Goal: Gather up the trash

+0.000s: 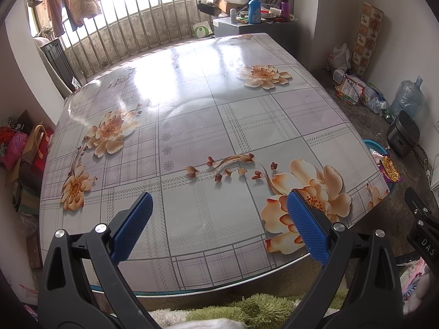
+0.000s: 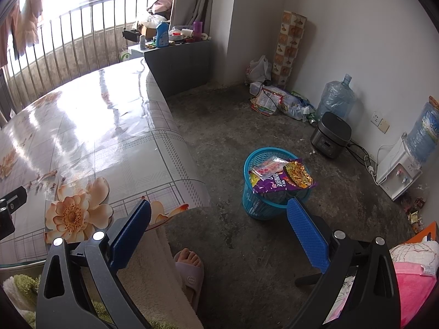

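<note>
Blue-padded fingers spread wide and holding nothing, the left gripper (image 1: 219,219) hangs over the near edge of a table (image 1: 192,126) covered in a glossy checked cloth printed with peach flowers, the cloth bare ahead of it. The right gripper (image 2: 219,227), its jaws likewise apart and empty, points past the table's corner toward the concrete floor (image 2: 219,126), where a blue plastic basket (image 2: 256,205) stands just ahead of its right finger. Snack wrappers, among them a purple packet (image 2: 277,185) and a clear one (image 2: 267,167), lie piled across the basket's rim. A slippered foot (image 2: 189,268) shows below the gripper, beside the hanging cloth. A dark rice cooker (image 2: 330,137) sits beyond the basket, by the wall.
</note>
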A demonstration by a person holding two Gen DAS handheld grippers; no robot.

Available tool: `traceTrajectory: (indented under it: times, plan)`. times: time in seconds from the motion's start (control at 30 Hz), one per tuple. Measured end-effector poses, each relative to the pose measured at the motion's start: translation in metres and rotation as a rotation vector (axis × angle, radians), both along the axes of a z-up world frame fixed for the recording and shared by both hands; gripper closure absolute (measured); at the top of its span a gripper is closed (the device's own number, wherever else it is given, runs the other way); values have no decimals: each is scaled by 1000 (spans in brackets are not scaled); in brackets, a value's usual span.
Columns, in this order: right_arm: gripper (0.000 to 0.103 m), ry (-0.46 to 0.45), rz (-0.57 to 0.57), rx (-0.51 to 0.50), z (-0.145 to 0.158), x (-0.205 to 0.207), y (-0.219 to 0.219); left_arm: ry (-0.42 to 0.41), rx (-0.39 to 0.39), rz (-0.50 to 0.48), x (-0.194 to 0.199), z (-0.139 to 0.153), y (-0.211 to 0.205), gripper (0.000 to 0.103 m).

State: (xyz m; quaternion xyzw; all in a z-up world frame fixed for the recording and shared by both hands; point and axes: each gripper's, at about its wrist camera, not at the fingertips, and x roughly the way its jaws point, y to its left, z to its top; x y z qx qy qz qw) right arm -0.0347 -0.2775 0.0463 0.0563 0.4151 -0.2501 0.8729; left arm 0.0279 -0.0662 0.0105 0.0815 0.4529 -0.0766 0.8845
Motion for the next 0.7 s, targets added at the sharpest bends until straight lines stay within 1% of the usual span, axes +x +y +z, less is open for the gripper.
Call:
traceTrajectory:
  times: [0.7]
  plan:
    - [7,-3,-1,-1,1,0,-1,-1,1,1,-1,0,0,9]
